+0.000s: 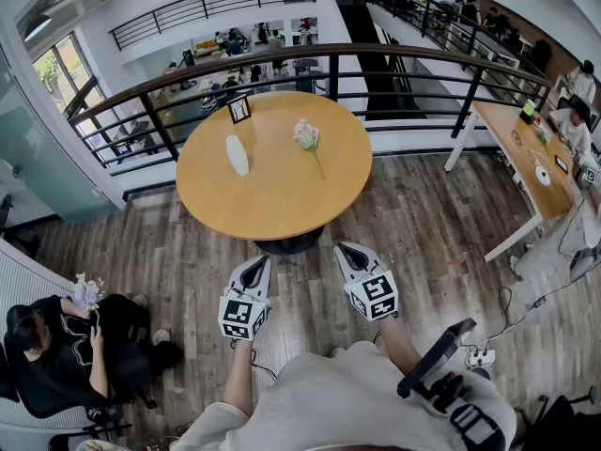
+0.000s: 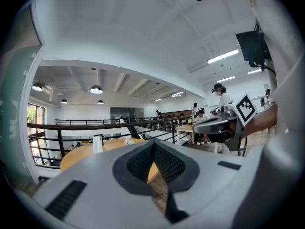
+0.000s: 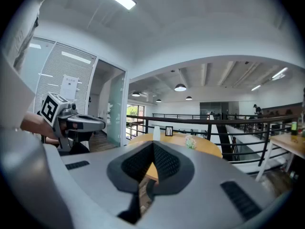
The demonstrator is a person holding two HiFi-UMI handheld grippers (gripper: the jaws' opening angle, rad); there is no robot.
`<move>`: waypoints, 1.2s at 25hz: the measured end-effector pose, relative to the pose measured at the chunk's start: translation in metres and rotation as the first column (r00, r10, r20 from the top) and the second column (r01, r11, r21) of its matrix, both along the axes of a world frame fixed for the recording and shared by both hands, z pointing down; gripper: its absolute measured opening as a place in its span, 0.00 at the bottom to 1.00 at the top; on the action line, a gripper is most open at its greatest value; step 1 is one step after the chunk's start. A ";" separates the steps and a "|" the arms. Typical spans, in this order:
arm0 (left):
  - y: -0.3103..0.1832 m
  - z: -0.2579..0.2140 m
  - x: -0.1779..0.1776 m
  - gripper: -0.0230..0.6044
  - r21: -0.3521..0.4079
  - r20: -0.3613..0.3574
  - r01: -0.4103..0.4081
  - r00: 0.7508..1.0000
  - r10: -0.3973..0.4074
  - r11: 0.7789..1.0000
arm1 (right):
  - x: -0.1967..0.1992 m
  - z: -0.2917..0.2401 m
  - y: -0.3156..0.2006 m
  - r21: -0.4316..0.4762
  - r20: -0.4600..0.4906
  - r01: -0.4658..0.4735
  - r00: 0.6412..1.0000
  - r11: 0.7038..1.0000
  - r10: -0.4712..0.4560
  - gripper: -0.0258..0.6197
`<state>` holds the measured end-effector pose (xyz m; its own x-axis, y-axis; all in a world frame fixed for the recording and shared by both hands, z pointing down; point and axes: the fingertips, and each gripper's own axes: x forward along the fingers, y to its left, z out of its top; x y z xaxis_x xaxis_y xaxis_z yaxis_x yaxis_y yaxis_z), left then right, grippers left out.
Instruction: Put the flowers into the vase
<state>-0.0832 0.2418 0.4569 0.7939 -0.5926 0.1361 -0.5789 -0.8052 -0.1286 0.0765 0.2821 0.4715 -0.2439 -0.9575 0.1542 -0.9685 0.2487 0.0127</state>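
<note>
- Both grippers sit low in the head view, side by side over the wooden floor (image 1: pixel 423 242), well apart from the round table (image 1: pixel 272 195) up at 12 o'clock.
- Left gripper (image 1: pixel 255 264) — its own view shows the jaws drawn together at the tips, pads meeting, nothing caught between them.
- Right gripper (image 1: pixel 349 250) — same story: jaws pressed narrow to a close, and it is empty.
- On the table, the flower (image 1: pixel 307 137) lies flat on the wood, pink-white head towards 12 o'clock, thin stem trailing towards 5 o'clock. It sits at about 1 o'clock from the tabletop's middle.
- The white vase (image 1: pixel 237 155) stands on the same tabletop at roughly 10 o'clock from the middle, apart from the flower; the flower is not in it.
- A small picture frame (image 1: pixel 239 109) stands at the table's far edge, about 11 o'clock, just beyond the vase.
- A dark railing (image 1: pixel 404 54) curves around behind the table.
- At 8 o'clock in the head view a seated person (image 1: pixel 47 365) in black holds a small bunch of flowers.
- Out at 3 o'clock runs a long desk (image 1: pixel 512 144), people beside it.
</note>
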 end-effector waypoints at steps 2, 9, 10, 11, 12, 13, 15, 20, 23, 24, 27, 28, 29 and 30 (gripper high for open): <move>0.005 0.005 0.000 0.05 -0.003 0.018 -0.007 1.000 0.007 1.000 | -0.004 0.002 0.002 -0.005 0.006 0.003 1.000 1.000 -0.003 0.05; 0.005 0.002 0.002 0.05 -0.040 -0.037 -0.003 0.999 0.001 0.999 | -0.012 0.002 -0.001 -0.008 0.012 0.031 0.999 1.000 -0.031 0.05; 0.005 0.001 0.001 0.05 -0.044 -0.045 0.001 0.999 -0.003 0.999 | -0.013 0.003 -0.001 -0.011 0.016 0.034 0.999 0.999 -0.034 0.05; 0.005 0.000 0.001 0.05 -0.045 -0.048 0.005 0.999 -0.007 0.999 | -0.014 0.003 0.000 -0.012 0.020 0.037 0.999 0.999 -0.037 0.05; 0.005 -0.002 0.001 0.05 -0.043 -0.048 0.009 0.999 -0.011 0.999 | -0.015 0.004 -0.001 -0.012 0.024 0.040 0.999 0.999 -0.039 0.05; 0.005 -0.003 0.001 0.05 -0.042 -0.047 0.012 0.999 -0.014 0.999 | -0.015 0.004 -0.001 -0.012 0.027 0.043 0.999 0.999 -0.042 0.05; 0.005 -0.005 0.003 0.05 -0.041 -0.050 0.017 0.999 -0.019 0.999 | -0.017 0.006 -0.001 -0.013 0.028 0.054 0.998 0.998 -0.053 0.05; 0.000 -0.003 0.012 0.05 -0.037 -0.044 0.030 0.999 -0.032 0.999 | -0.024 0.001 -0.003 0.023 0.085 0.150 0.985 0.988 -0.151 0.05; -0.002 0.000 0.021 0.05 -0.040 -0.045 0.045 0.998 -0.047 0.998 | -0.013 0.005 -0.007 0.018 0.068 0.130 0.989 0.991 -0.131 0.05; -0.002 0.001 0.024 0.05 -0.041 -0.048 0.049 0.998 -0.051 0.998 | -0.009 0.007 -0.008 0.014 0.057 0.126 0.990 0.992 -0.126 0.05; 0.003 0.005 0.030 0.05 -0.041 -0.042 0.054 0.998 -0.056 0.998 | -0.004 0.015 -0.006 -0.001 0.045 0.137 0.990 0.991 -0.137 0.05; 0.004 0.007 0.032 0.05 -0.041 -0.038 0.054 0.998 -0.055 0.998 | -0.002 0.019 -0.006 -0.007 0.036 0.138 0.990 0.990 -0.138 0.05; 0.004 0.010 0.035 0.05 -0.040 -0.033 0.053 0.998 -0.055 0.998 | 0.001 0.022 -0.007 -0.013 0.025 0.137 0.990 0.991 -0.136 0.05; 0.004 0.012 0.038 0.05 -0.042 -0.027 0.054 0.998 -0.055 0.998 | 0.005 0.025 -0.008 -0.019 0.019 0.133 0.991 0.991 -0.133 0.05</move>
